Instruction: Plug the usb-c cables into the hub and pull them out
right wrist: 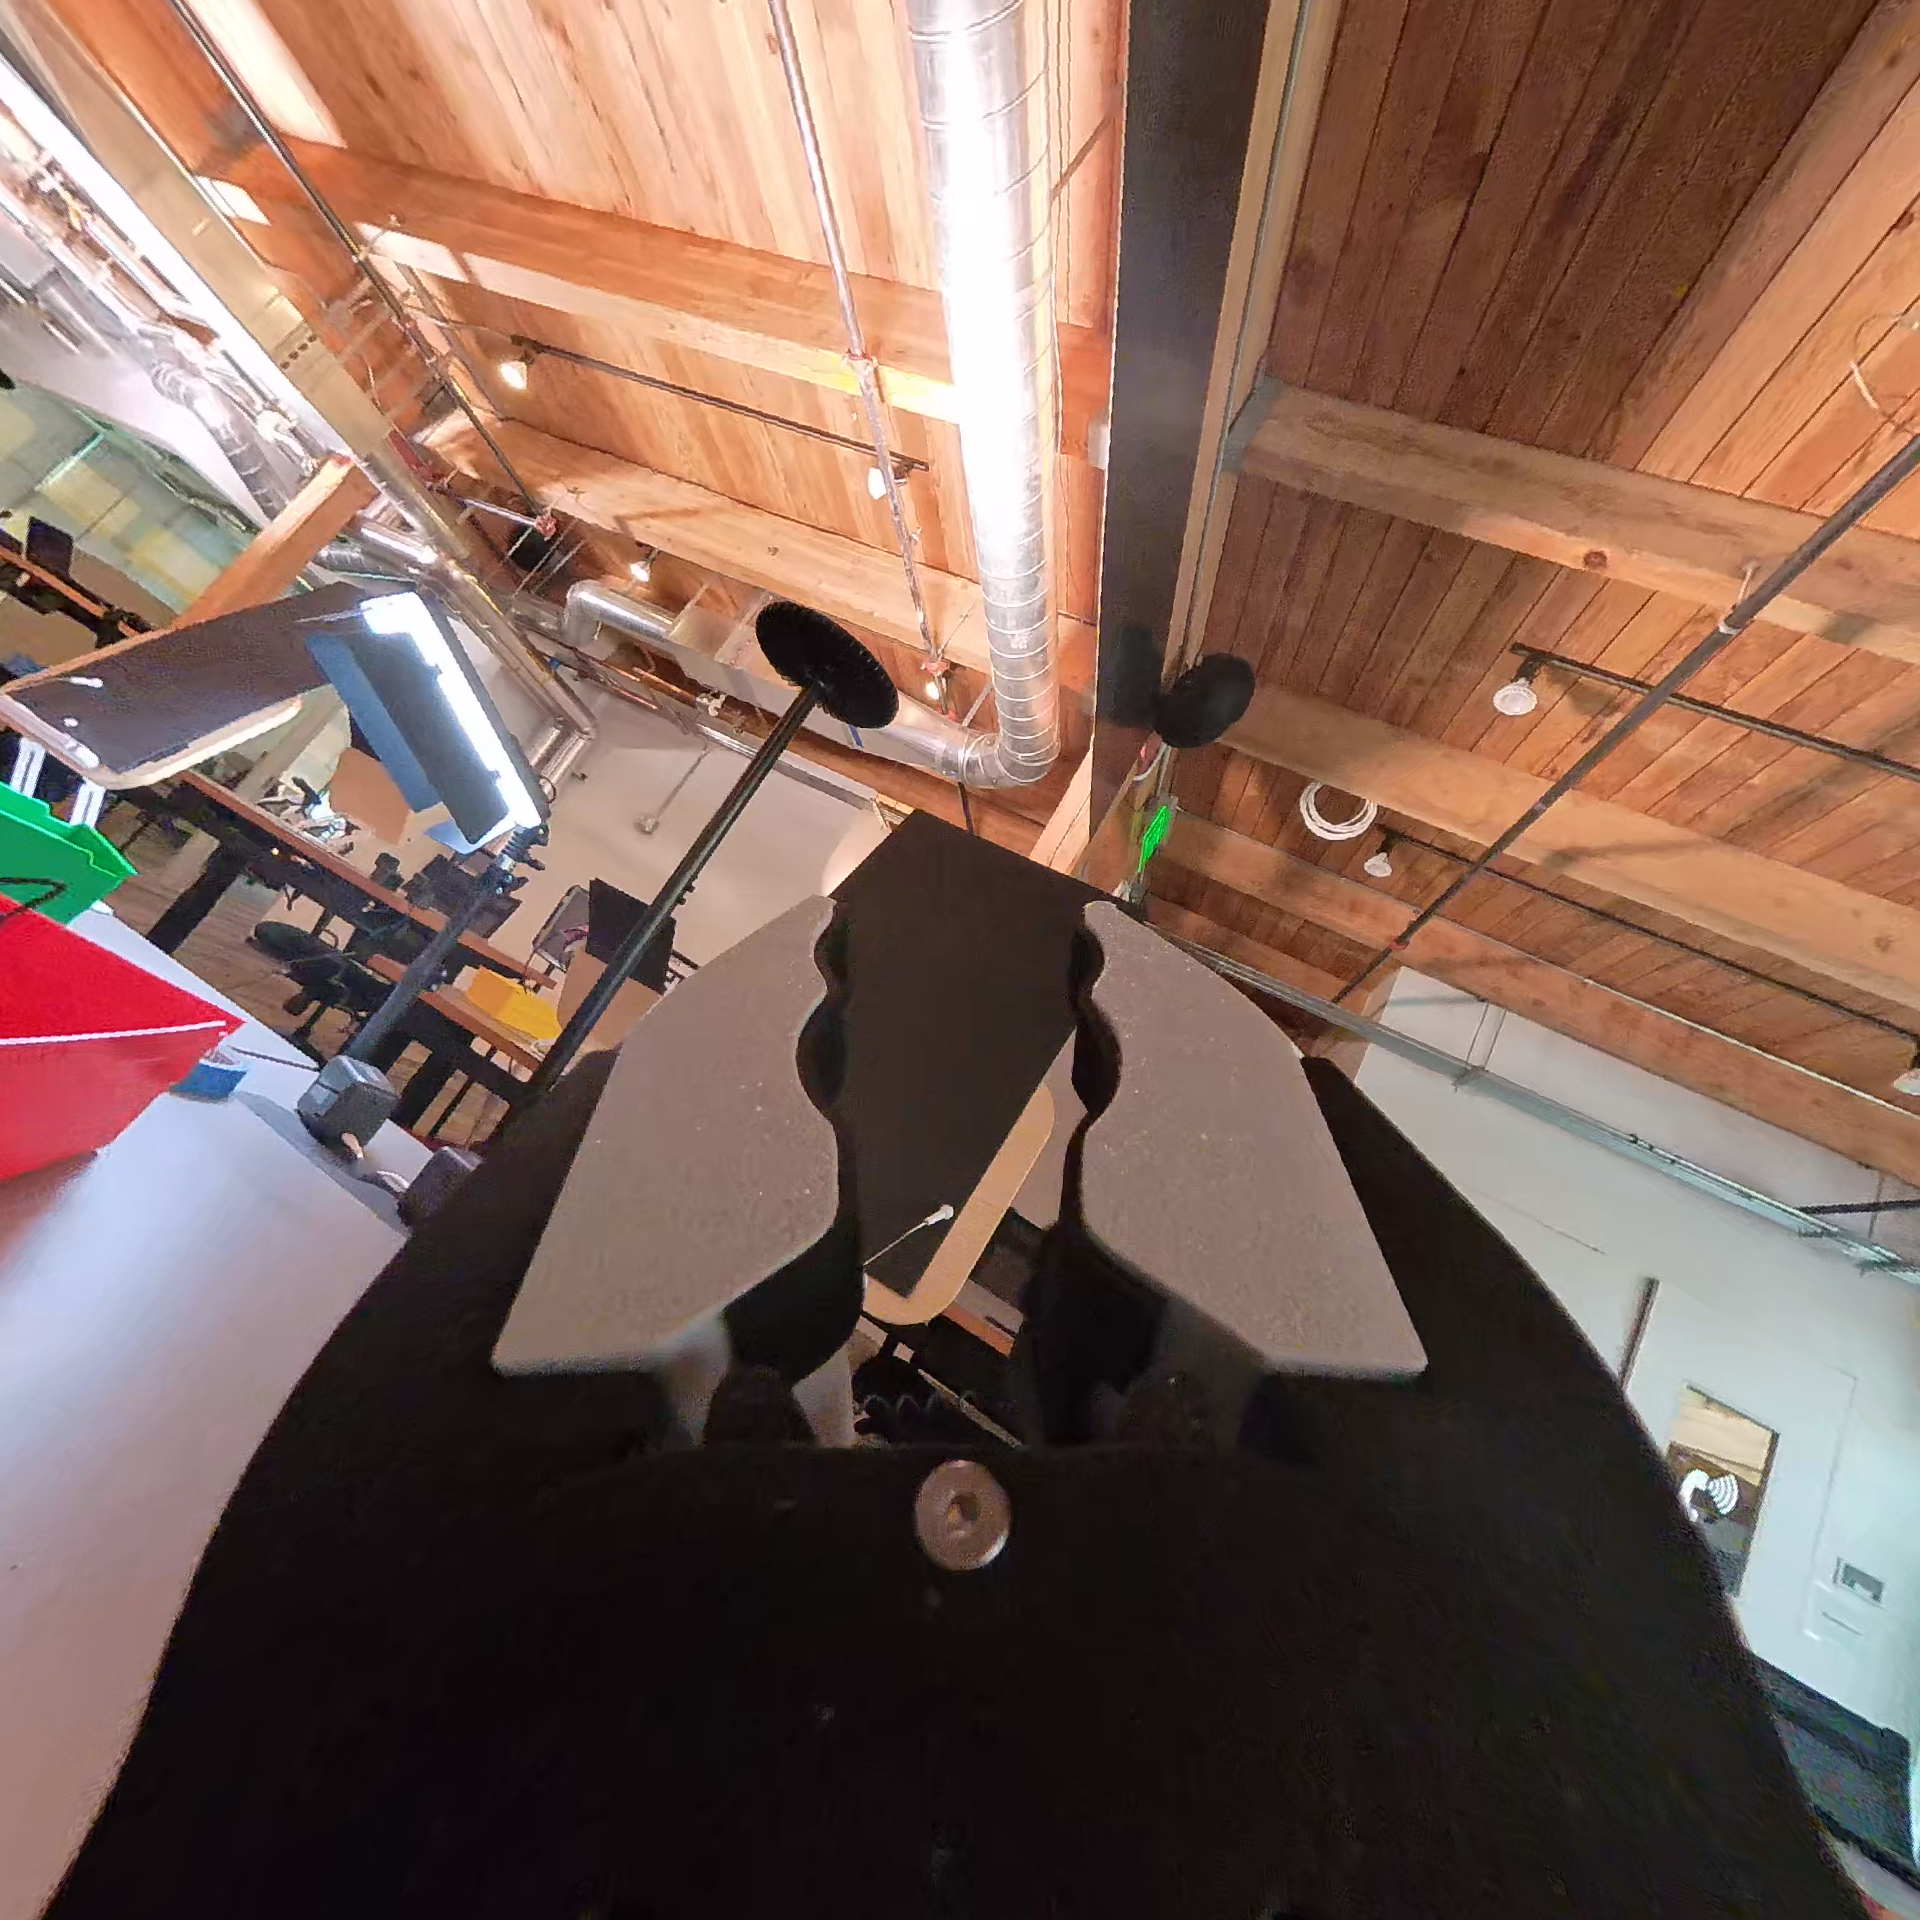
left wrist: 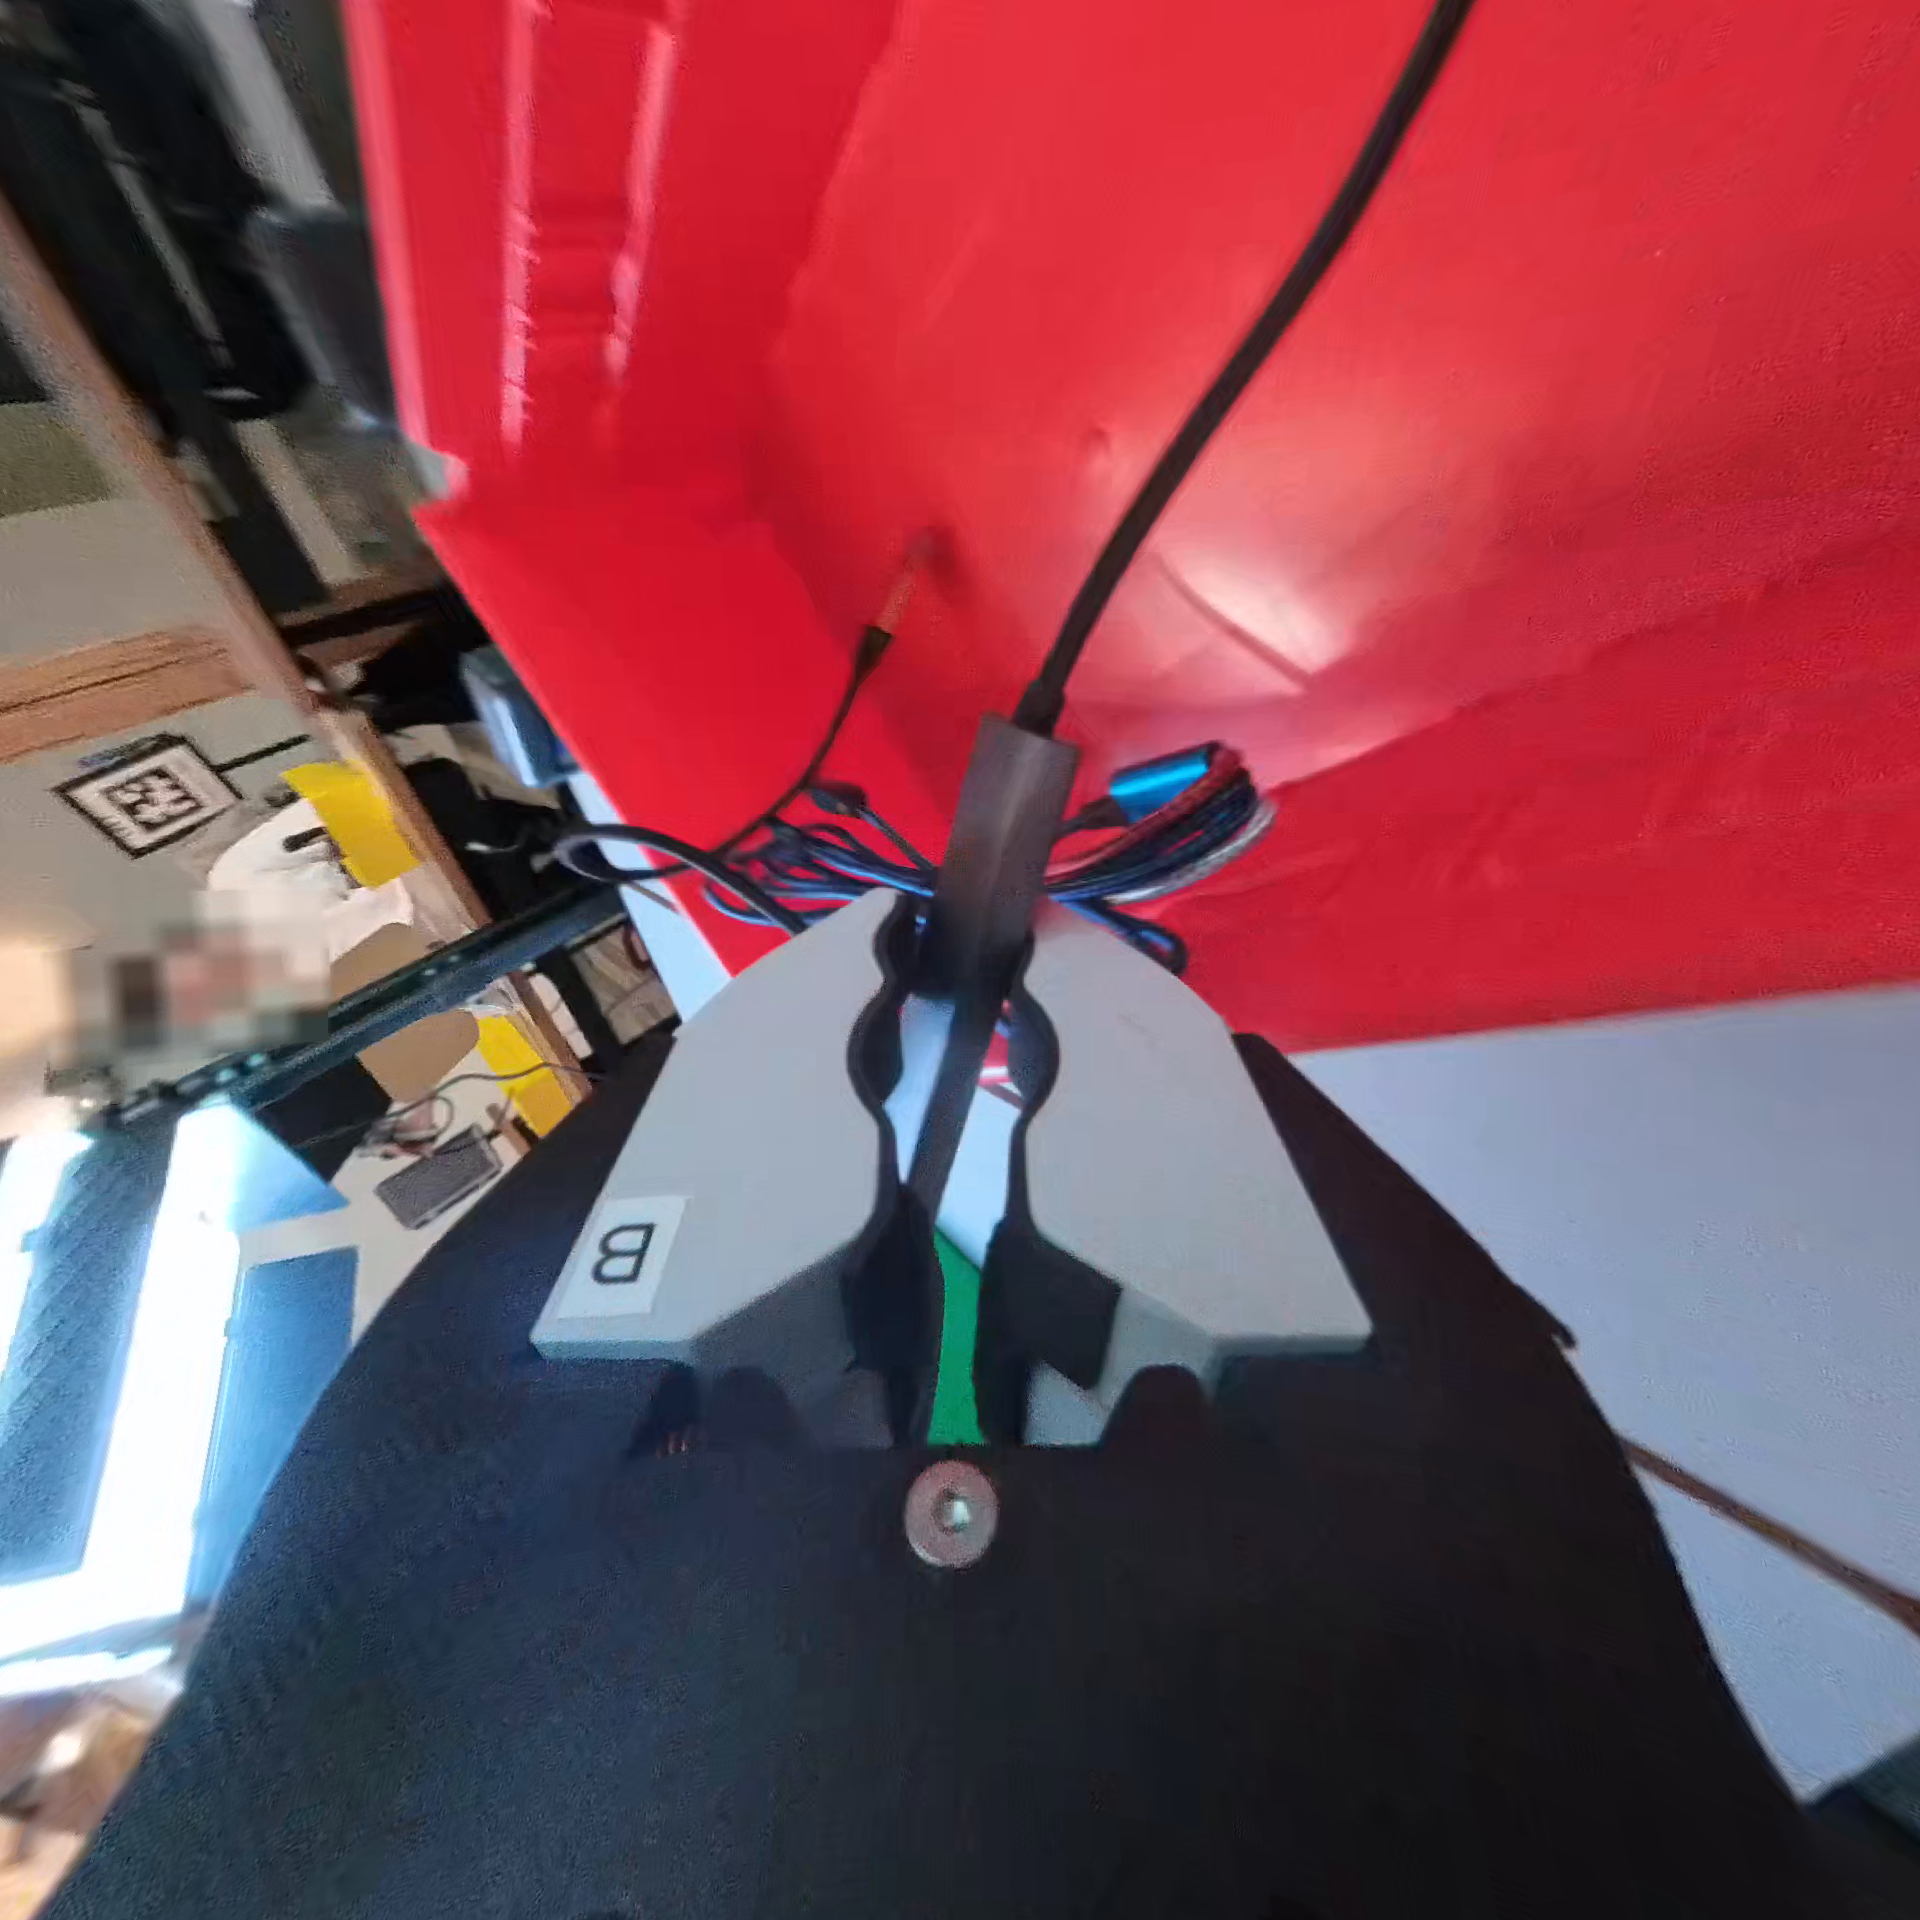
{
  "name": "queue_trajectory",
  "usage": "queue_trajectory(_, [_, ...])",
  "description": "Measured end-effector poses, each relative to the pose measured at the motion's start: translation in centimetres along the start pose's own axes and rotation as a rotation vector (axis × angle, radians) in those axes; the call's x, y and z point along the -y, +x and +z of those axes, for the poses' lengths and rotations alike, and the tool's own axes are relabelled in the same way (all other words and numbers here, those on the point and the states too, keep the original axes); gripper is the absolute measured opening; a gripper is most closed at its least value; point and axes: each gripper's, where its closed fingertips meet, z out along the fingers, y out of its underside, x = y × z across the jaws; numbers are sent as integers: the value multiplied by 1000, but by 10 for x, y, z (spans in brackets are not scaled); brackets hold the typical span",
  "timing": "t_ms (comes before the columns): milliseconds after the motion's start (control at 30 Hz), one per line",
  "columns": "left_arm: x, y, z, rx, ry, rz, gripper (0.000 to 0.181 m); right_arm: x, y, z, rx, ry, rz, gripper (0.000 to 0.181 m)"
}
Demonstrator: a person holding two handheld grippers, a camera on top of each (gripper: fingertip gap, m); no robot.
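In the left wrist view my left gripper (left wrist: 961,925) is shut on a slim dark grey hub (left wrist: 1006,831), held edge-on over a red bin (left wrist: 1455,468). The hub's black cord (left wrist: 1236,374) runs up and away to the top. A tangle of blue, red and black usb-c cables (left wrist: 1164,842) lies in the bin just behind the hub, with a blue connector (left wrist: 1158,784) at the right and a thin black cable with a small plug (left wrist: 878,644) at the left. My right gripper (right wrist: 956,935) is open and empty, tilted up toward the wooden ceiling.
The red bin (right wrist: 94,1049) stands on a white table (right wrist: 156,1351) at the left of the right wrist view, with a green bin (right wrist: 52,852) behind it. A lamp on a stand (right wrist: 426,707) and a black pole (right wrist: 727,810) rise nearby. Desks stand farther off.
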Motion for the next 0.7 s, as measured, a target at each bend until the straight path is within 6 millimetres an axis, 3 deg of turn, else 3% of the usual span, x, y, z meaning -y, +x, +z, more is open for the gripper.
queue_trajectory(67, [10, -10, -19, 63, 121, -116, 8, -1, -4, 3, 15, -19, -12, 35])
queue_trajectory(133, [17, -16, -29, 96, 200, -197, 7, -2, -6, 2, 20, -55, -20, 0])
queue_trajectory(267, [22, -31, -44, 180, 305, -289, 7, 2, -5, 4, 13, -66, -62, 2])
queue_trajectory(367, [25, -47, -57, 254, 366, -360, 7, 3, -7, 6, 22, -39, -65, 22])
queue_trajectory(400, [26, -53, -64, 282, 395, -393, 7, -1, -9, 6, 33, -57, -57, 21])
queue_trajectory(433, [28, -61, -71, 315, 432, -433, 8, -7, -12, 6, 54, -90, -50, 2])
queue_trajectory(600, [43, -103, -120, 516, 711, -665, 8, -23, -31, 8, 133, -192, -73, 0])
queue_trajectory(700, [52, -121, -144, 581, 890, -802, 7, -19, -36, 11, 131, -134, -150, 18])
